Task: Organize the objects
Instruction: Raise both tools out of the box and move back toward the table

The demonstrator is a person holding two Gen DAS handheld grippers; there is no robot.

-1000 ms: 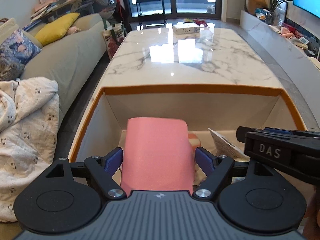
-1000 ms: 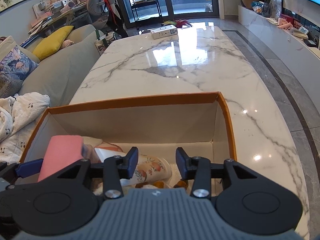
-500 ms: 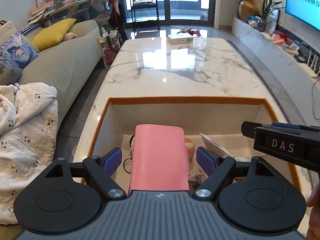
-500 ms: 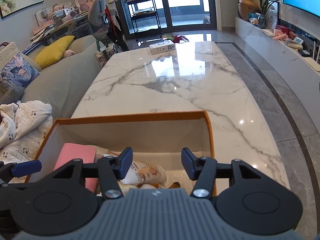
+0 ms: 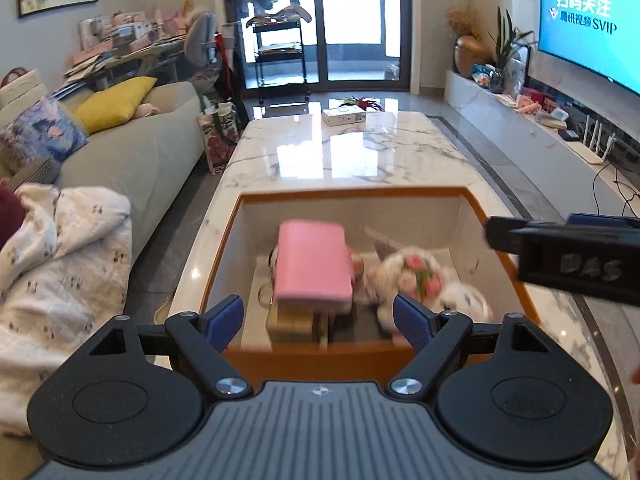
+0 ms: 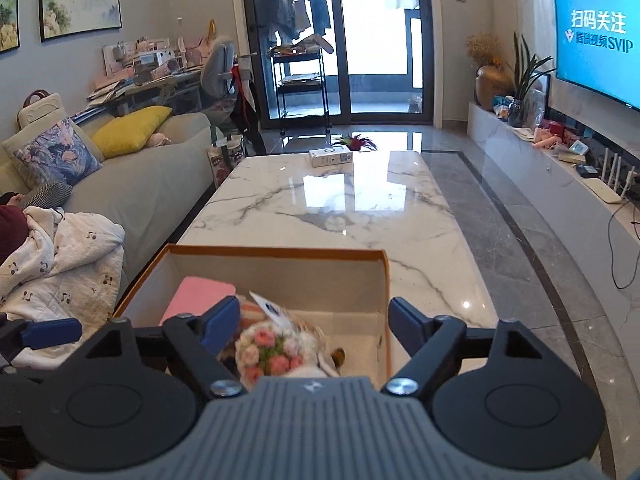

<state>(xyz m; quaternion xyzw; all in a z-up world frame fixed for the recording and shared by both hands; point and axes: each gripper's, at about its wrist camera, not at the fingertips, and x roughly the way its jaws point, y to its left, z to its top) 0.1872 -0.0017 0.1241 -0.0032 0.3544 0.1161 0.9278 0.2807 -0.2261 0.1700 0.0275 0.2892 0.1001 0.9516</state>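
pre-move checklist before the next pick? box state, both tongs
1. Left tongs open, nothing between the pads: ok.
2. Right tongs empty; jaws have just been opening, floral bundle lies below them in the box: ok.
3. Pink case inside the orange-rimmed box, lying on other items: ok.
4. Bundle fully settled: cannot tell, blurred.
5. White carton at the table's far end, not boxed: not ok.

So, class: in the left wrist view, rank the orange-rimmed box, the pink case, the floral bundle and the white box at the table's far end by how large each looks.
1. orange-rimmed box
2. pink case and floral bundle: look alike; blur blocks ranking
3. white box, smallest, though farthest from the camera
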